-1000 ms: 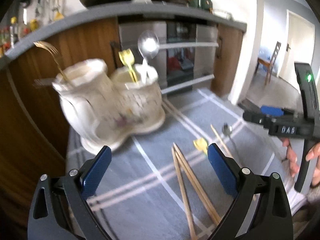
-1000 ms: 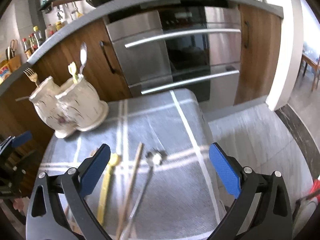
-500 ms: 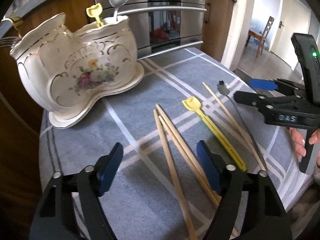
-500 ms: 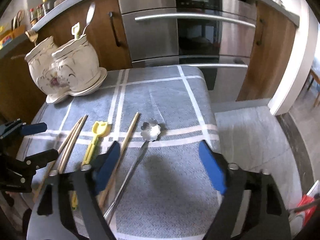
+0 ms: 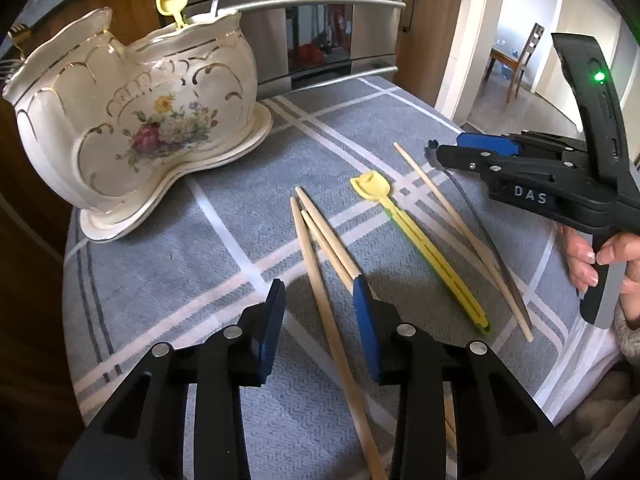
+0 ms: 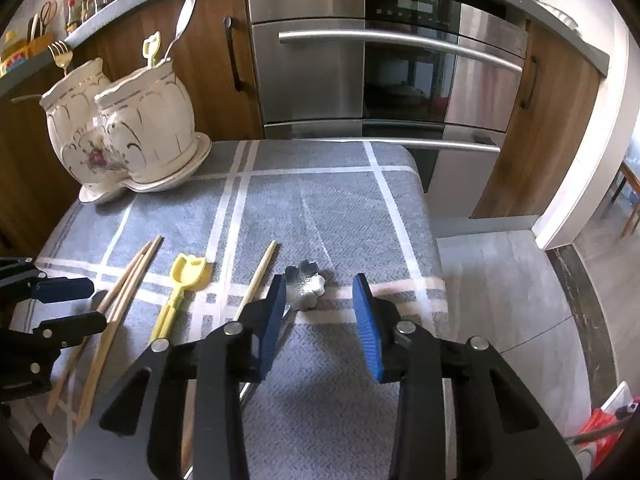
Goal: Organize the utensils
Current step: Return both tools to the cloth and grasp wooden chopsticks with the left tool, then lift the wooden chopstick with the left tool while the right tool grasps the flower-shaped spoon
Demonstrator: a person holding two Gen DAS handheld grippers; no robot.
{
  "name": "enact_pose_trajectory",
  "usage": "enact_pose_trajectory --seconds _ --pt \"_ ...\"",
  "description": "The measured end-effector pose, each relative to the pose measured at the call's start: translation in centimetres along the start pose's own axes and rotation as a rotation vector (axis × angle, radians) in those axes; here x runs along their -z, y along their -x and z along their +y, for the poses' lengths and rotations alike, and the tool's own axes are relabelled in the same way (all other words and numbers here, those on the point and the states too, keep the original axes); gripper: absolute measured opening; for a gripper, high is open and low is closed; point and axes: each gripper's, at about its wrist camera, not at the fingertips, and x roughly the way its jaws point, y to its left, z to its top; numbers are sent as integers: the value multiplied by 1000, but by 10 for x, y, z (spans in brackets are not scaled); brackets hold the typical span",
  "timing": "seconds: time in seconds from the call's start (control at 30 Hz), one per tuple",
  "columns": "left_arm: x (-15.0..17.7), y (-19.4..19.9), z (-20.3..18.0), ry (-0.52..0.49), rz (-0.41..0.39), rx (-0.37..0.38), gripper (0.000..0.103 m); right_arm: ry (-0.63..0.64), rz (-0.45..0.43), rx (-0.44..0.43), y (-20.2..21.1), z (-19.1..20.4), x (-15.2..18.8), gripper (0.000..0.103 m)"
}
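Steel oven (image 6: 352, 72) behind a grey checked tablecloth (image 6: 320, 208)

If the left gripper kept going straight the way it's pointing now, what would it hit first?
Most likely the chopsticks on the gray cloth. The left gripper points down at them, one stick running between its half-closed jaws, which have just been closing. How near it is remains unclear.

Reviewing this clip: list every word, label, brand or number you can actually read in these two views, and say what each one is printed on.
"DAS": white letters on the side of the right gripper, seen in the left wrist view.
Bottle labels on the counter shelf: too small to read.
Oven control panel: markings too small to read.
Nothing else legible.
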Motion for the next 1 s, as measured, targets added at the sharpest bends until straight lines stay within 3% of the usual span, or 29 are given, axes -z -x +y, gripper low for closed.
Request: enact_pose_trajectory --seconds 0.33,0.6,0.77,1.0 --pt "-2 -1 8 37 9 21 33 -31 34 -47 -9 -2 -4 34" --pt "0 -4 -2 -36 28 -31 31 -31 39 -51 -10 -1 -5 28" --pt "-1 -6 -10 -70 18 -39 10 -19 42 -49 -11 1 -5 20" --pt "-2 -9 -12 -88 -13 -56 7 -54 20 -59 -7 -5 -5 7"
